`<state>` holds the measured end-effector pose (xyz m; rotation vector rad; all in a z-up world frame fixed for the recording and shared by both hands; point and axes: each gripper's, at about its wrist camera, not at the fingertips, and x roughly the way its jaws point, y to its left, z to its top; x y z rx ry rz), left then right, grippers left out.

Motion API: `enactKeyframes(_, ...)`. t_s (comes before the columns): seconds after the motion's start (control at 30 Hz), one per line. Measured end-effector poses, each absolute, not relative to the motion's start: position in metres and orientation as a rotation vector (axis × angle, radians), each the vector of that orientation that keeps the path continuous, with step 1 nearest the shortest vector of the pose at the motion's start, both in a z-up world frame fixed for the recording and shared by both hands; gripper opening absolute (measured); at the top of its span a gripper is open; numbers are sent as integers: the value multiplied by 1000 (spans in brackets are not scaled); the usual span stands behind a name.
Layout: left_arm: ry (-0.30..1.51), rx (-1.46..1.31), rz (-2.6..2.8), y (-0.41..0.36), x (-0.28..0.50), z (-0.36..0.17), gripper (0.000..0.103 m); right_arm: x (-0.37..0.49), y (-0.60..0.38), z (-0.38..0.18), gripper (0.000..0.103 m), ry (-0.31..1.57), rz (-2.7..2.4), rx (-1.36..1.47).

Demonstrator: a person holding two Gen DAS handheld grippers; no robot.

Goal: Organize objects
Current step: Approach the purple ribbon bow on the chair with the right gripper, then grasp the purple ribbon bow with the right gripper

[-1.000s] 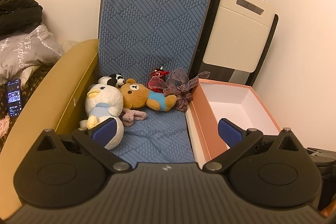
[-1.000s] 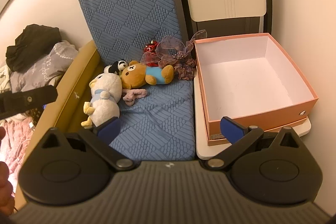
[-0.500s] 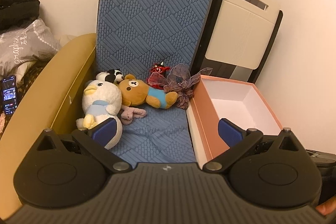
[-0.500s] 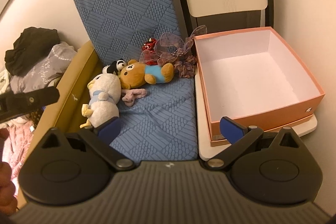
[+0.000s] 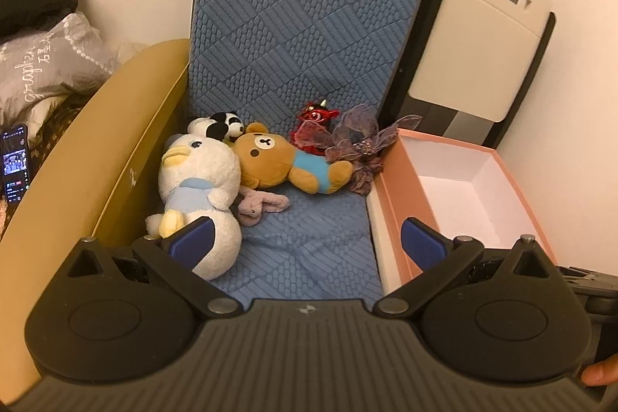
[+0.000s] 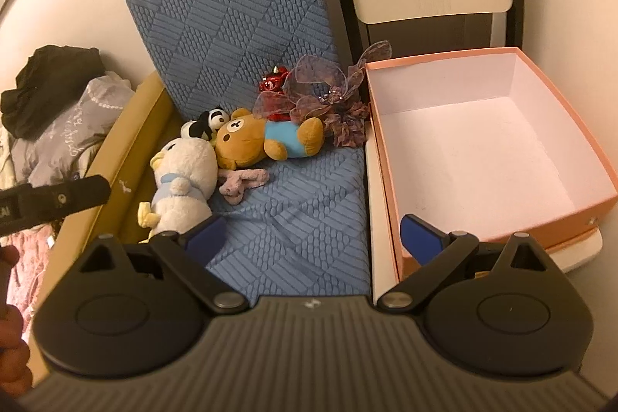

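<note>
Left wrist view: the white duck plush (image 5: 201, 188) looms larger than a second ago, the left gripper (image 5: 307, 244) having drawn nearer to the blue seat cushion (image 5: 305, 238); its left blue finger (image 5: 191, 242) now overlaps the duck's lower body, though contact cannot be told. Both fingers stand spread wide with nothing between them. Ahead of the fingers lie six soft things, one of each: the duck, fluffy with a yellow beak and pale blue bib; a black-and-white panda (image 5: 222, 128) behind it; a brown bear (image 5: 286, 165) in a blue shirt lying on its side; a small pinkish rabbit (image 5: 258, 205) under the bear's head; a red horned toy (image 5: 316, 118); a purple gauze bow (image 5: 359, 149). Beside the right finger sits one pink box (image 5: 398, 188), open, white inside.

In the right wrist view the right gripper (image 6: 313, 238) has also come closer, fingers spread and empty, the left finger (image 6: 204, 236) near the duck (image 6: 183, 188), the right finger (image 6: 423, 240) over the box's near wall (image 6: 502, 242).
</note>
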<state>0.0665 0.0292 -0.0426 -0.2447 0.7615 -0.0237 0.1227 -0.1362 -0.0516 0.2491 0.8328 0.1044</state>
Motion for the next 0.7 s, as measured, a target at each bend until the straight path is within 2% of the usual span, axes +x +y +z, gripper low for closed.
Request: enactKeyframes(0.7, 914, -264, 31, 90, 192, -124, 103, 261, -97, -105, 98, 853, 123, 233)
